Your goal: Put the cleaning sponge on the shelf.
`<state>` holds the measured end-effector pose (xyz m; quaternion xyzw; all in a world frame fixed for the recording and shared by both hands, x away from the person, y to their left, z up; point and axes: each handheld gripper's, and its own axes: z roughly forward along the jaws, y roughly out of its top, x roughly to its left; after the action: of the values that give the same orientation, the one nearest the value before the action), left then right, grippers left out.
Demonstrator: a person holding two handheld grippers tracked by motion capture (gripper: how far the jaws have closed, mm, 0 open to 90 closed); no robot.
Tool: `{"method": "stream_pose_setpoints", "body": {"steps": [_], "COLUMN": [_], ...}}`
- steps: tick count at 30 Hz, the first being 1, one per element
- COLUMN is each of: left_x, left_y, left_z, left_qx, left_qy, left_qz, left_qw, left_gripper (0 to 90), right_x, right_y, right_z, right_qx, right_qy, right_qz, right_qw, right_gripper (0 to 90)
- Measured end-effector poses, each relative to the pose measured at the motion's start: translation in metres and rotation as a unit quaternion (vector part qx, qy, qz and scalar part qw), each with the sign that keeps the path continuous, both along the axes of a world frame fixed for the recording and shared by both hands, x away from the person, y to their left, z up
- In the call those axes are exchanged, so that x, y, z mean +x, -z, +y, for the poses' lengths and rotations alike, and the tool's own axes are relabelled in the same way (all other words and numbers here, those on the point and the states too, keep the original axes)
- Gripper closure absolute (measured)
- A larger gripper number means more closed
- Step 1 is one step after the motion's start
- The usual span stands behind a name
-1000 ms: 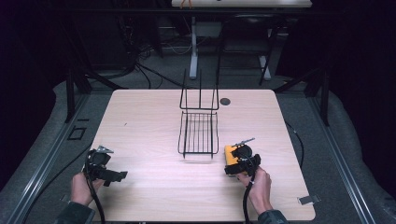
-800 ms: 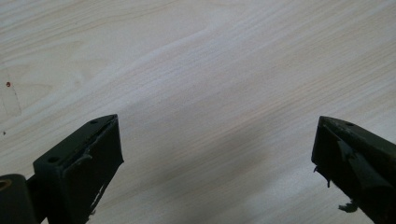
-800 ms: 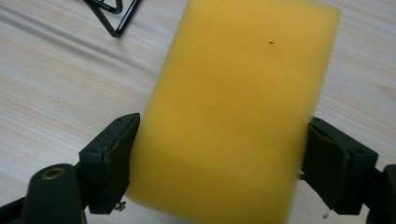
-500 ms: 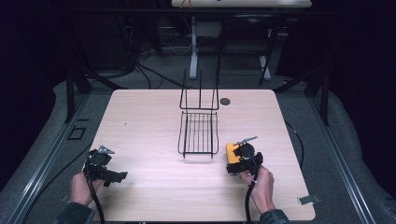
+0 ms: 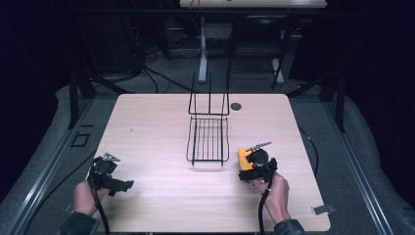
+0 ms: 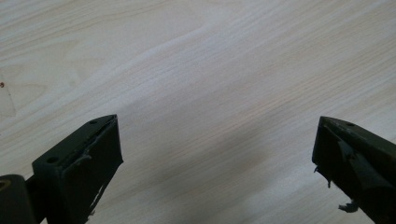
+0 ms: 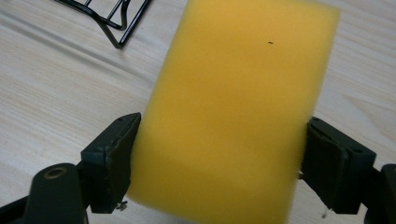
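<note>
The yellow sponge (image 7: 233, 112) sits clamped between the right gripper's (image 5: 254, 164) jaws, near the table's (image 5: 147, 127) right front, its long axis running away from the hand toward the wire rack (image 5: 208, 139) just beside it. The rack holds nothing. The left gripper (image 6: 215, 154) gapes wide, holding nothing.

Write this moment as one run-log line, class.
right gripper: shut on sponge | left gripper: open over table | rack: empty
</note>
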<state>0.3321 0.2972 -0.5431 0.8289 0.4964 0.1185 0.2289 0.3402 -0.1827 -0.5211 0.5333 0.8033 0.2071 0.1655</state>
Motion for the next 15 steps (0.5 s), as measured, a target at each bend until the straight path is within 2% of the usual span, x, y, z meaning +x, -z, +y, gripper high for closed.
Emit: {"method": "stream_pose_setpoints", "body": {"steps": [15], "left_x": [0.000], "left_y": [0.000], "left_z": [0.000], "left_qx": [-0.001], "left_qy": [0.000], "left_qz": [0.001], "left_qw": [1.0000], "left_gripper": [0.6], "right_x": [-0.001], "right_y": [-0.011], "right_z": [-0.003], "right_qx": [0.008], "right_qy": [-0.003], "right_qz": [-0.016], "right_qw": [0.9998], "right_gripper": [21.3]}}
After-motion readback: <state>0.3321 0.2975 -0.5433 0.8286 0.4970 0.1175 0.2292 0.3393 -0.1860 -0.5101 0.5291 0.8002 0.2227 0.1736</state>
